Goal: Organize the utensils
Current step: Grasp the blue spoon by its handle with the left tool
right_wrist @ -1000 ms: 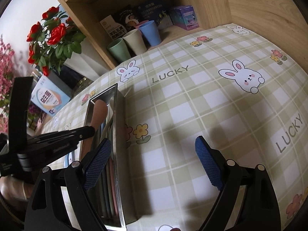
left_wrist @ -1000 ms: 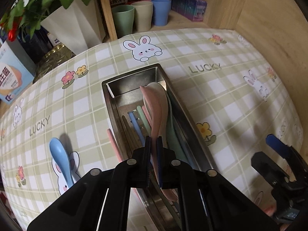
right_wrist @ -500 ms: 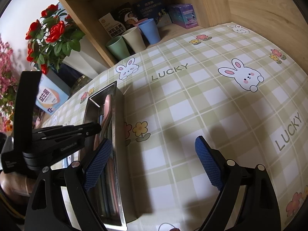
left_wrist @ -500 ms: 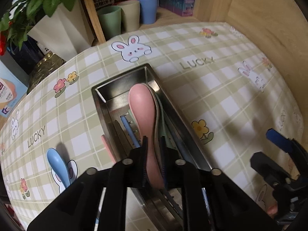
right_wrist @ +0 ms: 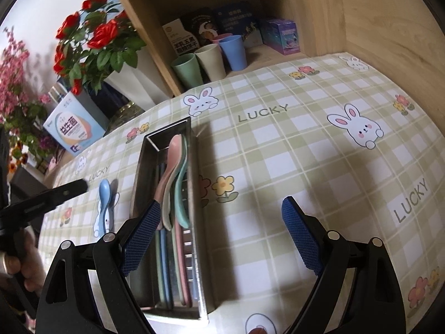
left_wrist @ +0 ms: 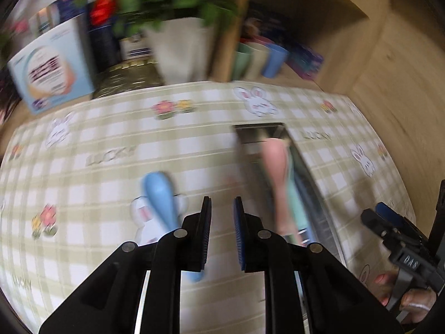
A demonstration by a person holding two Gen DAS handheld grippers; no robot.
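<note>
From my remote seat, starting at the far left of the right wrist view, I see red flowers in a white pot and a pale blue box standing at the far-left edge of the worktop, which wears a green checked cloth with rabbits and the word LUCKY. Nearer, the left claw hangs above the cloth; its jaws are parting, a narrow gap between the pads and nothing in that gap (the left wrist view is smeared, but the gap reads plainly). Just left of it a blue spoon lies flat on the cloth, bowl toward the far side, apart from the tray.

Next comes the metal tray, long and narrow, running from near to far. Inside it a pink spoon rests along the left of a small stack, against a cream one and a mint spoon, bowls toward the far end. Under them lie thin coloured handles, lengthwise; I cannot tell what kind of utensils they are.

My right claw is spread wide and holds nothing: its left pad hovers over the tray's near half, its right pad over bare cloth.

At the far side, in a wooden shelf, stand three cups, green, cream and blue, with a purple box to their right.
</note>
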